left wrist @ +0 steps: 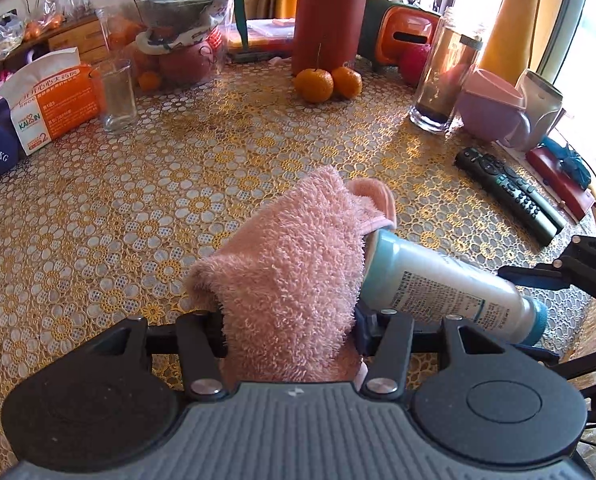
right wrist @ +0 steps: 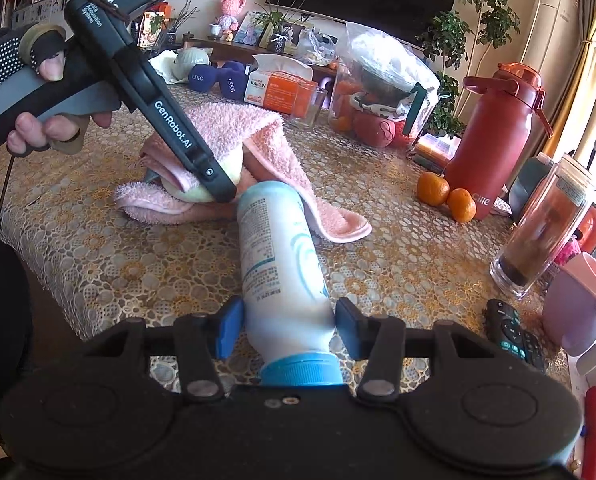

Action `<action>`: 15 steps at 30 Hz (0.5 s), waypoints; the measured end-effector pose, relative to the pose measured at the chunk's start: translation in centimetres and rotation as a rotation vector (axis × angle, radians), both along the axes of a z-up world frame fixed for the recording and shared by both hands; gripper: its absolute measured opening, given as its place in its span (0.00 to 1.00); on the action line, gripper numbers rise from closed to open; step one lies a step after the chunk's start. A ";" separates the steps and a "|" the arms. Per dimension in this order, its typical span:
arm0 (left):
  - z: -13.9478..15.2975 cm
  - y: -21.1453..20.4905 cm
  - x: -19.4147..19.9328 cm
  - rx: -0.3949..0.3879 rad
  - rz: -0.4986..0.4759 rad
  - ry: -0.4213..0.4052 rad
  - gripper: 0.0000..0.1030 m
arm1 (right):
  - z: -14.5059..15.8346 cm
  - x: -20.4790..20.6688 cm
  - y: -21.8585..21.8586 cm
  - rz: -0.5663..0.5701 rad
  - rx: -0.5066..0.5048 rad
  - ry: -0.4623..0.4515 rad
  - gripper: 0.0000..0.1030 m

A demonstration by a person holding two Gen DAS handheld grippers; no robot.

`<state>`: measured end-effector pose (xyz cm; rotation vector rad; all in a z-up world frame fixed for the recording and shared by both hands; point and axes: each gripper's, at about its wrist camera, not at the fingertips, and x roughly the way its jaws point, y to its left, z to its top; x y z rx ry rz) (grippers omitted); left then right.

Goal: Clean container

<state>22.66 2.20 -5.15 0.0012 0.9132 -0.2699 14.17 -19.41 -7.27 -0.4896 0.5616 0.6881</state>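
Looking along the left gripper, its jaws are clamping a fluffy pink terry towel that is pressing on the flat base of a white cylindrical plastic bottle with a blue cap, its long axis running base-left to cap-right above the lace-covered tabletop's near-right edge.

Looking along the right gripper, its blue pads are squeezing the bottle's shoulder, cap pointing back toward the camera. It is probably light, smooth and slippery, so gripping near the cap seems sensible.
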 end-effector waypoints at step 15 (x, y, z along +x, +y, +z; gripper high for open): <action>1.6 -7.4 -2.3 -0.066 -0.255 -0.035 0.50 | -0.1 0.1 0.2 -0.001 -0.005 -0.004 0.48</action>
